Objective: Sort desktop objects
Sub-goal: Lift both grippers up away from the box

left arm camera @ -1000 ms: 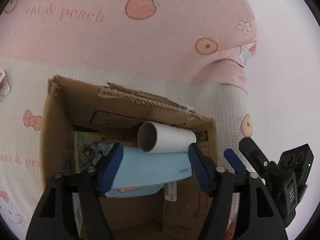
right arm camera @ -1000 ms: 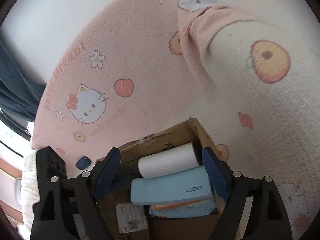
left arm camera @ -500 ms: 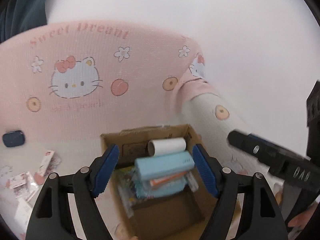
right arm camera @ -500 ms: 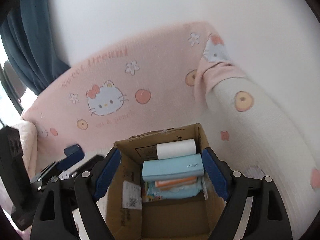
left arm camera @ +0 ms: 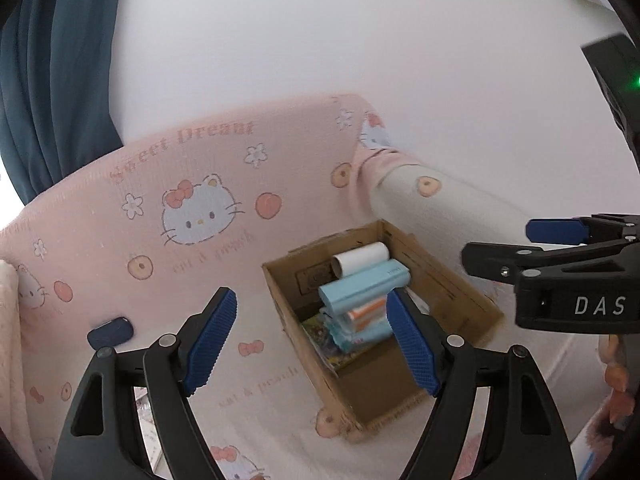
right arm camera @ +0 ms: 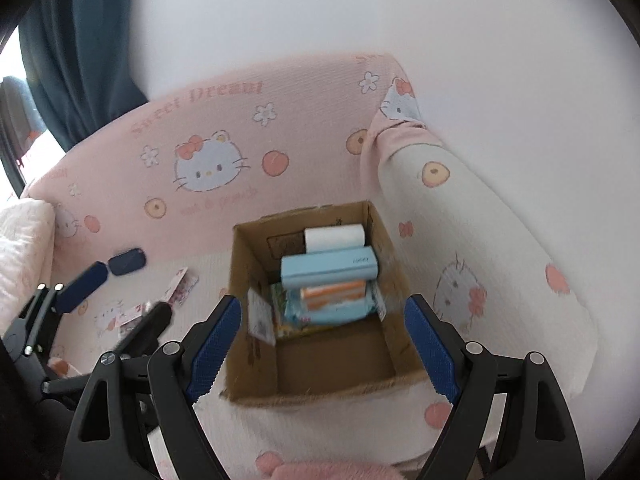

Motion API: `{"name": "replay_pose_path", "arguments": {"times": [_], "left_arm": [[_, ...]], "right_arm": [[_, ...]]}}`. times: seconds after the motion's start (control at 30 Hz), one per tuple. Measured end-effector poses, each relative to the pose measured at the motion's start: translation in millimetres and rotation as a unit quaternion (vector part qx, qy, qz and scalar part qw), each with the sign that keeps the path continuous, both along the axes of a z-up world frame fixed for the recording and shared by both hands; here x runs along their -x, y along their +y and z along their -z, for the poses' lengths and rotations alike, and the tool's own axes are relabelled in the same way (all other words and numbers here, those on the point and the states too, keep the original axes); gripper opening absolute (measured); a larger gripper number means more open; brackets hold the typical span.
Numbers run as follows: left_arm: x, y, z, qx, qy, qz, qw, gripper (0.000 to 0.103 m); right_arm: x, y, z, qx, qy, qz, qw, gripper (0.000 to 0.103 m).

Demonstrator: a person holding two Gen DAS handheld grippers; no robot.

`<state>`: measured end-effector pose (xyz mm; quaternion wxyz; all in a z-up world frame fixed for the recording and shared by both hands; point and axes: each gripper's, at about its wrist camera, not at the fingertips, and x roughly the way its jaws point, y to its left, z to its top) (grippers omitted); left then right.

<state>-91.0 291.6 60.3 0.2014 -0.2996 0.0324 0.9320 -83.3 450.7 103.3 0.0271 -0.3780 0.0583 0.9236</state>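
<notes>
Both tools are pulling farther back from the cardboard box. Left wrist view: left tool is gaping empty, box sitting centre-right. Right wrist view: right tool is spreading wide, empty, above the box holding a light blue case at centre.

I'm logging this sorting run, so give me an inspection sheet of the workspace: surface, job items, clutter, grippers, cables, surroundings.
Surface: sofa cover, pink and white, with cat and peach prints.
Job's things: cardboard box open on the seat; inside, a white roll at the back, a light blue box on an orange-and-white pack, and colourful packets beneath.
Clutter: dark blue case by the backrest; small printed packets on the seat left of the box.
Grippers: left gripper open, empty; right gripper open, empty, above the box.
Cables: nothing seen.
Surroundings: white wall; dark teal curtain at left.
</notes>
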Motion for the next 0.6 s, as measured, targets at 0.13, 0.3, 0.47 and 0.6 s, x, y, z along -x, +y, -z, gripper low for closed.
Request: {"name": "replay_pose_path", "arguments": {"times": [0.13, 0.3, 0.47, 0.6], "left_arm": [[-33, -8, -3, 0.009, 0.018, 0.007, 0.9998, 0.095], [-56, -23, 6, 0.006, 0.009, -0.002, 0.9999, 0.095], [-71, -27, 8, 0.031, 0.003, -0.011, 0.9995, 0.095], [-77, -28, 10, 0.006, -0.018, -0.002, 0.9998, 0.095]], "right_arm": [[-29, -8, 9, 0.024, -0.011, -0.001, 1.0, 0.084], [-61, -19, 21, 0.009, -0.024, -0.001, 1.0, 0.086], [-82, -26, 26, -0.009, -0.028, -0.01, 1.0, 0.086], [-93, -20, 28, 0.021, -0.031, -0.004, 0.999, 0.086]]}}
